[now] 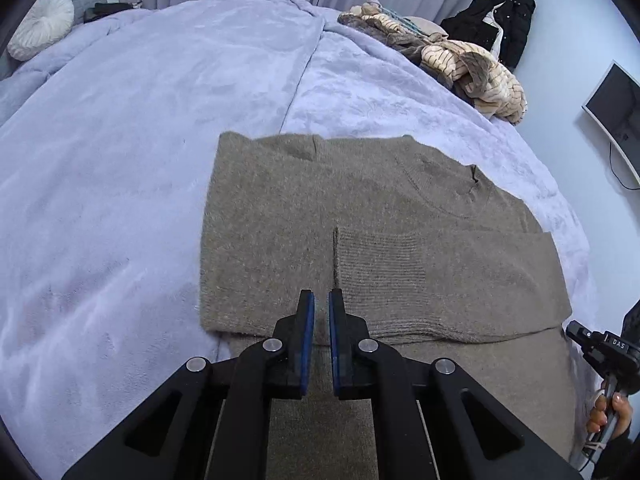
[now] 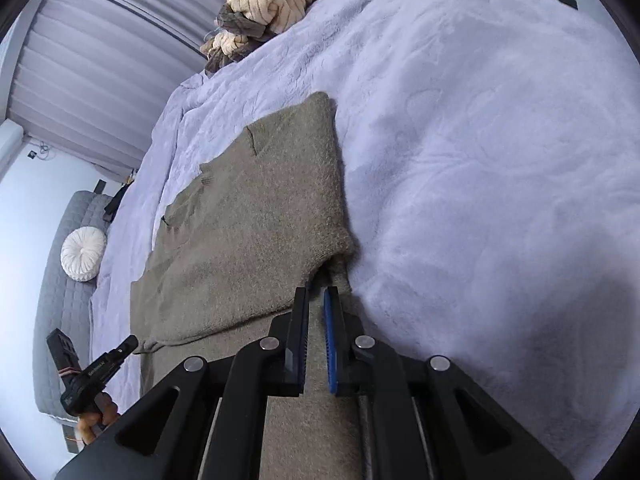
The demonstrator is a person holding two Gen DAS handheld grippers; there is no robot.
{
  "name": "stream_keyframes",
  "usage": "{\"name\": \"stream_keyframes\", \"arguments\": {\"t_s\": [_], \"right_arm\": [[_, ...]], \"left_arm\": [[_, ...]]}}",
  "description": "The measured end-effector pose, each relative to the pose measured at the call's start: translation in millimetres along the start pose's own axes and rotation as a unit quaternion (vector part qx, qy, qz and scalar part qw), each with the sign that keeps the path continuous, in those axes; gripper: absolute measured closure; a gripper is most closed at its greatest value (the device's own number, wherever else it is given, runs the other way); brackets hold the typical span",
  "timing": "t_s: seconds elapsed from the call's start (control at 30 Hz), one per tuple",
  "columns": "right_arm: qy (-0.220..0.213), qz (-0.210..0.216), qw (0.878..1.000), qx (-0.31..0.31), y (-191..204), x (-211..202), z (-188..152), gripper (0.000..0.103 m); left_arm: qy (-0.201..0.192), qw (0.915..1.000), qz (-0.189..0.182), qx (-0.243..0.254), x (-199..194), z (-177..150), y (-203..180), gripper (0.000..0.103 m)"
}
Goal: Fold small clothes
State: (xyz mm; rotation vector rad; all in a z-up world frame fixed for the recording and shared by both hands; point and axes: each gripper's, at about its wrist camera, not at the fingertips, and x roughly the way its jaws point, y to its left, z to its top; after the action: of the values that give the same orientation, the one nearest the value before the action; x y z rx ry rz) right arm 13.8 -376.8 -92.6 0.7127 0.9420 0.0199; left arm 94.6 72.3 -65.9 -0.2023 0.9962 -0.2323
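A taupe knit sweater [image 1: 280,200] lies flat on the lavender blanket [image 1: 120,160], its neckline toward the far right. One sleeve [image 1: 440,276] is folded across the body, and the hem runs under the camera. My left gripper [image 1: 321,294] hovers over the sweater's near middle, shut, with nothing between its blue pads. In the right wrist view the sweater [image 2: 260,216] stretches away to the upper left. My right gripper [image 2: 319,290] is shut just short of the folded edge at the sweater's right side, holding nothing.
A pile of cream striped and brown clothes [image 1: 460,64] sits at the bed's far right edge. A white round cushion [image 1: 40,30] lies far left. A black coat [image 1: 504,20] hangs by the wall, above a monitor [image 1: 616,120]. A hand [image 1: 606,412] grips the other handle.
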Motion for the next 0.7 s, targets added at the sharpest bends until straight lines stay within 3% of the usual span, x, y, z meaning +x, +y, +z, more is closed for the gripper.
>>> {"name": "stream_keyframes", "arguments": {"t_s": [0.1, 0.23, 0.4, 0.5, 0.63, 0.7], "right_arm": [[-0.028, 0.004, 1.000, 0.007, -0.7, -14.8, 8.7, 0.091], [-0.029, 0.006, 1.000, -0.005, 14.9, -10.5, 22.4, 0.091], [-0.014, -0.031, 0.998, -0.058, 38.1, 12.3, 23.1, 0.091], [0.003, -0.066, 0.996, -0.063, 27.1, 27.3, 19.7, 0.095], [0.002, -0.041, 0.998, -0.038, 8.6, 29.9, 14.0, 0.097], [0.001, -0.049, 0.998, -0.043, 12.1, 26.5, 12.8, 0.096]], "left_arm": [[-0.008, 0.9999, -0.007, 0.009, -4.1, 8.0, -9.9, 0.095], [-0.002, 0.9997, -0.005, 0.024, 12.1, 13.0, -32.7, 0.095], [0.043, 0.9977, 0.043, 0.031, 50.6, 1.8, -37.9, 0.095], [0.032, 0.9985, 0.034, 0.028, 49.7, -3.3, -33.7, 0.095], [0.032, 0.9982, 0.036, 0.035, 48.5, -5.3, -35.0, 0.095], [0.031, 0.9980, 0.039, 0.038, 48.8, -5.3, -35.7, 0.095]]}}
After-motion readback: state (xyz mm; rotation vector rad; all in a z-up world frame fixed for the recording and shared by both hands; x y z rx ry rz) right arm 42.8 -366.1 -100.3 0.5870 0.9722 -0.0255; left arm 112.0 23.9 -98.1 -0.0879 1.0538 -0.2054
